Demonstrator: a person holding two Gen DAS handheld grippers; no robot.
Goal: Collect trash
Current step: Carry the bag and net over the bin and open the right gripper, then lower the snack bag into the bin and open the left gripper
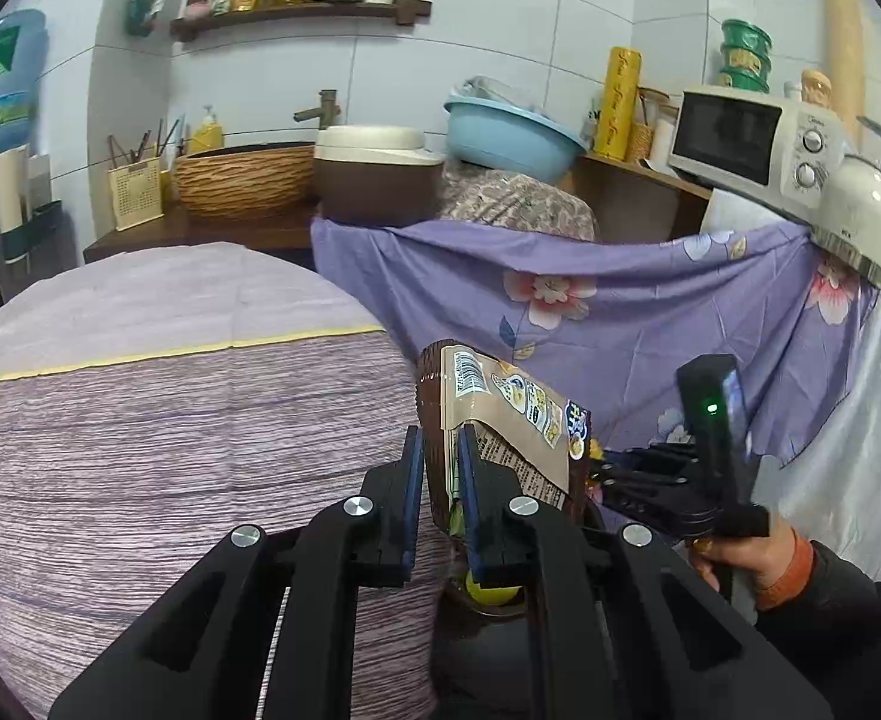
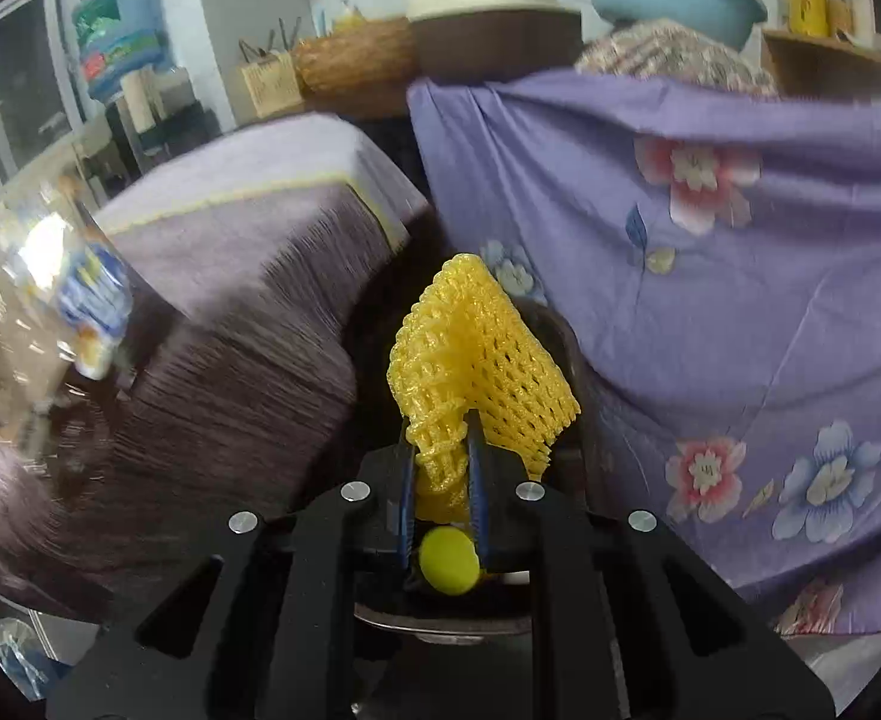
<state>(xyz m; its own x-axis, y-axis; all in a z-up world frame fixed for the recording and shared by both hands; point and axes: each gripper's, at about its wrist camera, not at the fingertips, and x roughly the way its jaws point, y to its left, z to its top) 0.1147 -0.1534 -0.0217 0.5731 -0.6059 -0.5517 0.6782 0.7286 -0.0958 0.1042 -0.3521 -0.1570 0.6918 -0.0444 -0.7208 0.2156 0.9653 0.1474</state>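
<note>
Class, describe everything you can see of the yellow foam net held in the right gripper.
The yellow foam net is a soft, spongy mesh sleeve with diamond-shaped holes, the kind that wraps fruit. It looks crumpled and folded, fanning upward and to the right to a rounded peak. Its lower end is bunched narrow and pinched in the right gripper, between the blue-padded fingers, which are the only things seen touching it. It hangs in the air in front of the purple floral cloth, beside the striped purple table cover.
</note>
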